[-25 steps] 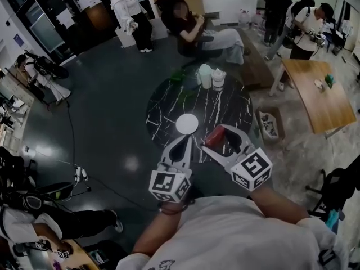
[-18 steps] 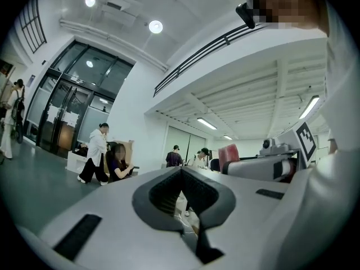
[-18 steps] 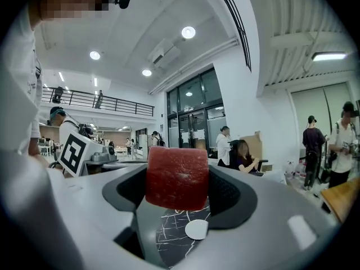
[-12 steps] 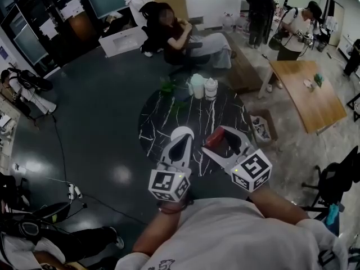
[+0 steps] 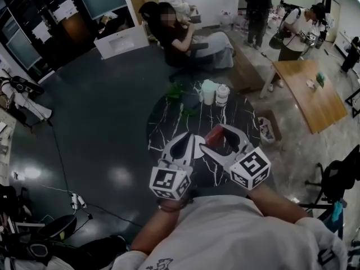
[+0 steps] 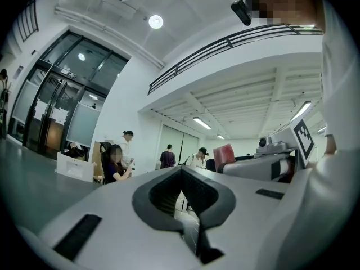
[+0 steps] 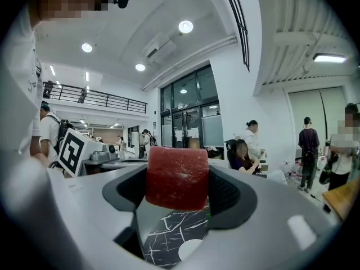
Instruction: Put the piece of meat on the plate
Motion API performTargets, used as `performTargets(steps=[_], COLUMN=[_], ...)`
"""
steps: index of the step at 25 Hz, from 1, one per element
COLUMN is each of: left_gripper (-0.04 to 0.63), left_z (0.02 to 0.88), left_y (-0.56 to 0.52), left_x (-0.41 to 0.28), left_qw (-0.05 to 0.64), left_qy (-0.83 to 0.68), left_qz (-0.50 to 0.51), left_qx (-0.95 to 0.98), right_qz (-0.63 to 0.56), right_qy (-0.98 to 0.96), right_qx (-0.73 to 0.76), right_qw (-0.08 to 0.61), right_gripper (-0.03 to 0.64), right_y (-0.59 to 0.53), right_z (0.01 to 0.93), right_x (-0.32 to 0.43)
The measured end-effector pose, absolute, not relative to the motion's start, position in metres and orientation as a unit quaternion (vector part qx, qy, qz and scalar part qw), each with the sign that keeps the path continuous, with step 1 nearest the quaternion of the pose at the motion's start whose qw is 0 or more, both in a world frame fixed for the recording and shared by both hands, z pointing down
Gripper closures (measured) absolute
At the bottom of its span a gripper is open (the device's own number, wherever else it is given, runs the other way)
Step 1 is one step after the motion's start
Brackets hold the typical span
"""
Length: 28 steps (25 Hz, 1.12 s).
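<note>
My right gripper (image 5: 217,135) is shut on a red block of meat (image 5: 214,133), held above the near part of the round black marble table (image 5: 169,122). In the right gripper view the meat (image 7: 177,178) sits squarely between the pads, and the white plate (image 7: 188,251) shows on the table (image 7: 169,229) below the jaws. My left gripper (image 5: 187,138) hangs just to the left, shut and holding nothing. It covers the plate in the head view. From the left gripper view (image 6: 181,170) the meat (image 6: 227,157) shows to the right.
At the table's far edge stand two pale containers (image 5: 208,91) (image 5: 223,95) and some green leaves (image 5: 177,91). A person sits in a chair (image 5: 183,35) beyond. A wooden table (image 5: 315,94) stands at the right, with a box (image 5: 266,127) on the floor beside the marble table.
The plate lay in plain sight ahead of my left gripper a second ago; that gripper now covers it. Both grippers have come in over the table, the meat still gripped.
</note>
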<state>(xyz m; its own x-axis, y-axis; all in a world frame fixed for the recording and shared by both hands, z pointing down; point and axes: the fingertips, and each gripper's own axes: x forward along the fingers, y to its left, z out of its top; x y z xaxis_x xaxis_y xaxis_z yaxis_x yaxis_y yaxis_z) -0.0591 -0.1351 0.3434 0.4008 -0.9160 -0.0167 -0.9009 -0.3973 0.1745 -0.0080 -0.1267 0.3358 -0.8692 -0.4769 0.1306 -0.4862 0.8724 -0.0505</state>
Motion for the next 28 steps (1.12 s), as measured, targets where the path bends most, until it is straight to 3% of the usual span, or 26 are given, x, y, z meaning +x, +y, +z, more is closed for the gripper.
performTargets(steps=[11,28], left_gripper=[0.589,0.589], left_z=[0.361,0.407], left_y=[-0.171,-0.206], left_x=[-0.114,-0.104], left_qw=[0.085,0.108], left_qy=[-0.529,-0.561], left_qz=[-0.052,-0.044], left_qx=[0.843,0.820], right_qz=[0.060,0.070], right_qy=[-0.961,-0.966], right_qx=[0.257,0.203], right_qw=[0.080,0.141], right_gripper=[0.313,0.313], right_y=[-0.161,-0.205], right_z=[0.358,0.415], right_x=[-0.068,-0.059])
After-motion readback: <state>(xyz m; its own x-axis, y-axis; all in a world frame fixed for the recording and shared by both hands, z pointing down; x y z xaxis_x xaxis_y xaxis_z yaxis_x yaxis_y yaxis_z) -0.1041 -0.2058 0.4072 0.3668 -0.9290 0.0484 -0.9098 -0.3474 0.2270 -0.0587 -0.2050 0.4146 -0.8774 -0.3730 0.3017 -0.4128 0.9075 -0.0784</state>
